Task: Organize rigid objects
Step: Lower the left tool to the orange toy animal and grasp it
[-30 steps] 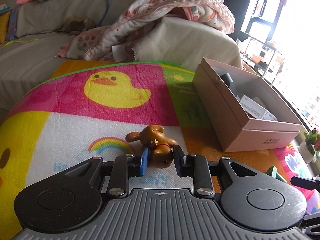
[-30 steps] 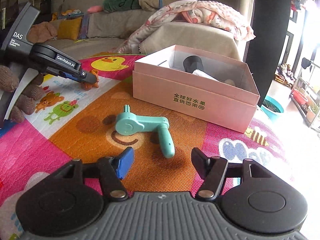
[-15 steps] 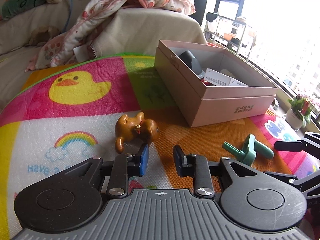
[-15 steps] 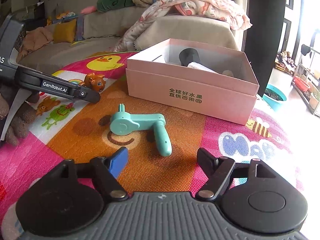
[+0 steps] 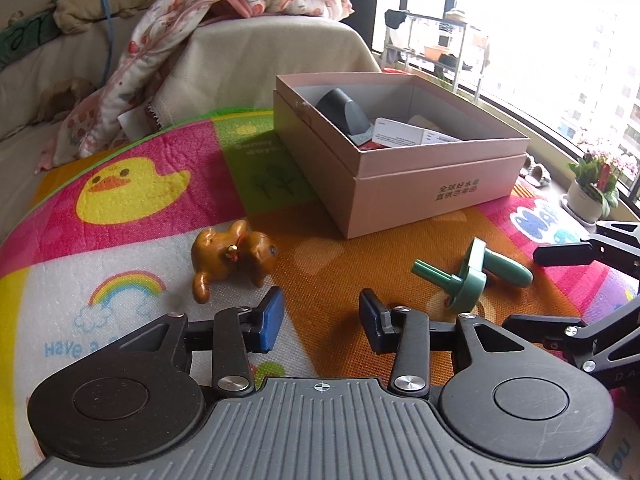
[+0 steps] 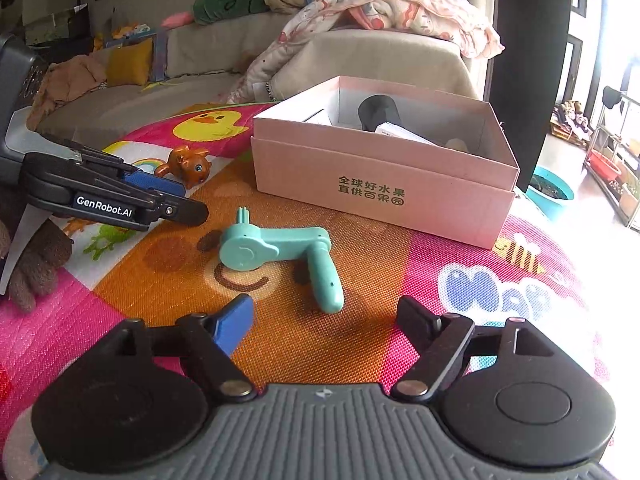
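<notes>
Orange mat [image 6: 168, 276] around teal crank [image 6: 280, 252]

Glossy brown figurine [image 5: 234, 258] ahead-left of the left tool [image 5: 322, 322]; matt teal plastic crank [image 6: 280, 250] before the right tool [image 6: 324, 322]; matt pink cardboard box [image 6: 384, 184] beyond; textured foam mat [image 5: 340, 280] beneath.

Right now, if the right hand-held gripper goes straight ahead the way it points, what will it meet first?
Probably the mint-green plastic crank handle lying on the orange patch of the colourful foam play mat. It lies just ahead of the open right hand-held gripper, slightly left of centre, so its grip end would likely be met first.
</notes>
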`<state>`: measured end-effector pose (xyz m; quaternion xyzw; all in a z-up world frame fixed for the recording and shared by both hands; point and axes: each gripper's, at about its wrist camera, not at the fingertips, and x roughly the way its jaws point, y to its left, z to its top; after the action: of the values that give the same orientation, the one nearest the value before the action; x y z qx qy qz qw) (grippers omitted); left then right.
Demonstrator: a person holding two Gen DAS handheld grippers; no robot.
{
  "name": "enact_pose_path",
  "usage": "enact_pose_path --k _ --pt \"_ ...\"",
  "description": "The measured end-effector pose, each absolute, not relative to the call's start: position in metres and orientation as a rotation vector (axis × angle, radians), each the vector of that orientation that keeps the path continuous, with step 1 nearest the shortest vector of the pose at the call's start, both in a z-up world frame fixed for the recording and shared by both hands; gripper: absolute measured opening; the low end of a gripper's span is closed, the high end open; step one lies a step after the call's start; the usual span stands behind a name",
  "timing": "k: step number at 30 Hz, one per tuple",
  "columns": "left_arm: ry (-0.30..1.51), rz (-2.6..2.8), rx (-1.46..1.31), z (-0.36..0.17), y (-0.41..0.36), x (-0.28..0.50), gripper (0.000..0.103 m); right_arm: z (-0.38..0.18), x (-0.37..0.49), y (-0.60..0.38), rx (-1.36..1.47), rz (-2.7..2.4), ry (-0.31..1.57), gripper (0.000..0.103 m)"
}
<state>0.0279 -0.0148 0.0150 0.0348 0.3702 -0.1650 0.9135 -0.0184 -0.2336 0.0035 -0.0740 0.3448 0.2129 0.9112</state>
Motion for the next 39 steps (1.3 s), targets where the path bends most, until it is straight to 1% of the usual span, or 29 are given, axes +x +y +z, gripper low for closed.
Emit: enact_pose_path --k 3,7,9,13,17,22,30,36,37,39 --pt "0.737 -0.389 0.034 0.022 -0.008 0.023 0.043 0.004 -0.018 -0.234 -0.152 0.439 0.711 0.080" --pt "0.591 -0.274 0.058 0.042 0.008 0.015 0.043 0.004 -0.017 -0.233 -0.152 0.440 0.712 0.081" --pt "0.556 -0.204 0.043 0.048 0.019 0.019 0.043 0.003 -0.017 -0.233 -0.152 0.442 0.713 0.081" --pt "0.610 -0.154 -0.101 0.047 0.050 0.047 0.043 0.003 -0.017 -0.233 -0.151 0.443 0.713 0.082" --pt "0.708 -0.207 -0.169 0.031 0.055 0.063 0.043 0.003 -0.017 -0.233 -0.151 0.443 0.713 0.082" --pt "0.688 -0.253 -0.124 0.026 0.037 0.062 0.043 0.003 -0.017 -0.233 -0.150 0.443 0.713 0.082" --pt "0.684 -0.331 0.078 0.015 -0.006 0.052 0.044 0.002 -0.016 -0.232 -0.148 0.456 0.718 0.086" --pt "0.682 -0.346 0.088 0.010 -0.011 0.049 0.043 0.003 -0.016 -0.232 -0.146 0.466 0.722 0.088" --pt "0.680 -0.348 0.093 0.009 -0.011 0.047 0.043 0.003 -0.016 -0.232 -0.146 0.469 0.724 0.088" --pt "0.683 -0.350 0.102 0.007 -0.010 0.041 0.042 0.003 -0.014 -0.232 -0.146 0.483 0.731 0.093"
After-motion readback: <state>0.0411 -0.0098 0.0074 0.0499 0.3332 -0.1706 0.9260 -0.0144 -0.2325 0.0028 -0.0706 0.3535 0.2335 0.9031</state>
